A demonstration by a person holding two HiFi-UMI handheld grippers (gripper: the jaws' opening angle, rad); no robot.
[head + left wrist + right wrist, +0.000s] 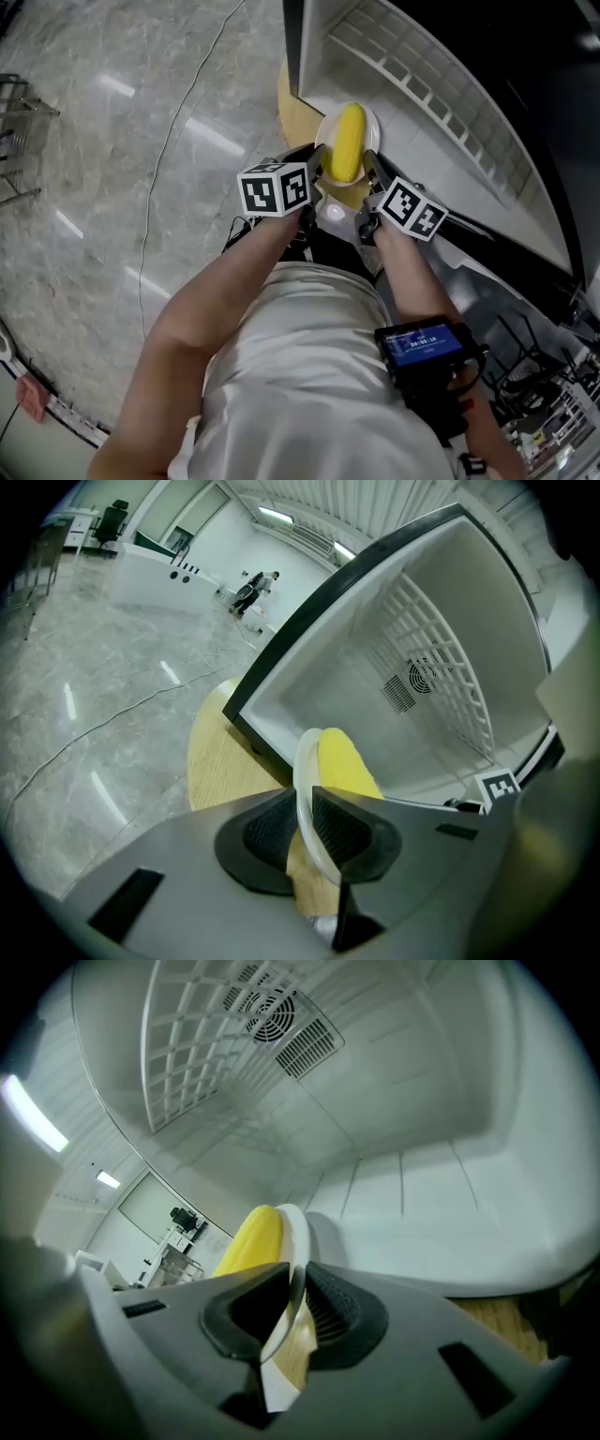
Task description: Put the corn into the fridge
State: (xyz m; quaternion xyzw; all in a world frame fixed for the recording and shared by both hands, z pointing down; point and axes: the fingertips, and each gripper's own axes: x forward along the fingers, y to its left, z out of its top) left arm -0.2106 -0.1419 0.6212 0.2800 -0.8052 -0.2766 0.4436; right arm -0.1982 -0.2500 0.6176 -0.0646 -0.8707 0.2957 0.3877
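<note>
Your forearms reach forward side by side, angled down; the left gripper (304, 825) and right gripper (298, 1312) each clamp the rim of the plate (368, 120) (one per side). The corn (349, 141) lies on it, at the open mouth of the fridge (441, 159).

The corn (349, 142) is bright yellow with fine rows of kernels. It lies on a plain white plate (371, 123). The fridge (422, 159) is white inside, with a white wire grid and a black edge. The round surface (292, 111) is pale wood grain. The floor (112, 187) is grey marble with pale veins, crossed by a thin dark cable (169, 141). The left hand-held gripper (305, 829) and the right hand-held gripper (295, 1314) are grey with black ribbed pads. Their marker cubes bear black squares on white. The wrist device (424, 344) is black with a blue screen.
</note>
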